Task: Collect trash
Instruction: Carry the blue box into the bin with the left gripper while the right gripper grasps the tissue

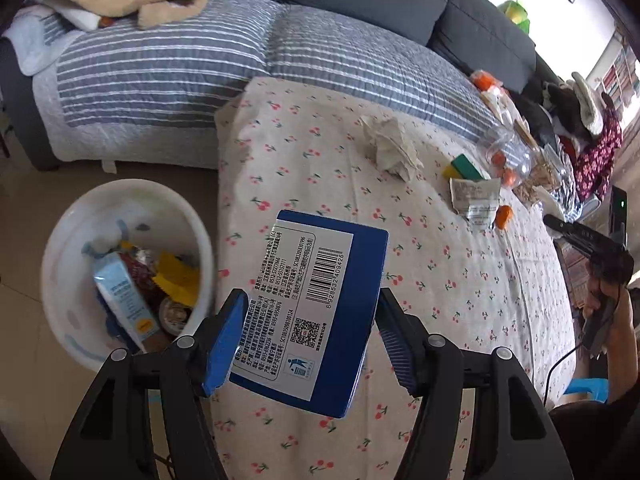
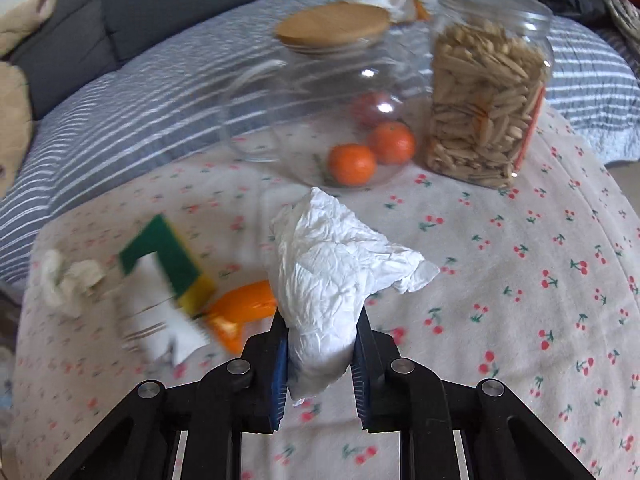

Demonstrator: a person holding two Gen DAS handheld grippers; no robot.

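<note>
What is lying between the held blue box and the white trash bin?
Left wrist view: only the left gripper finger and tablecloth edge separate blue box from bin.

Glossy card box — crinkled matt paper tissue — clear glass jar.

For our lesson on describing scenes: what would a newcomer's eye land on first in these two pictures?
First, the blue box with its barcode label, gripped in the left tongs above the cherry-print cloth, with the white trash bin on the floor to its left. Next, the crumpled white tissue pinched in the right tongs, before a glass jar holding oranges.
</note>
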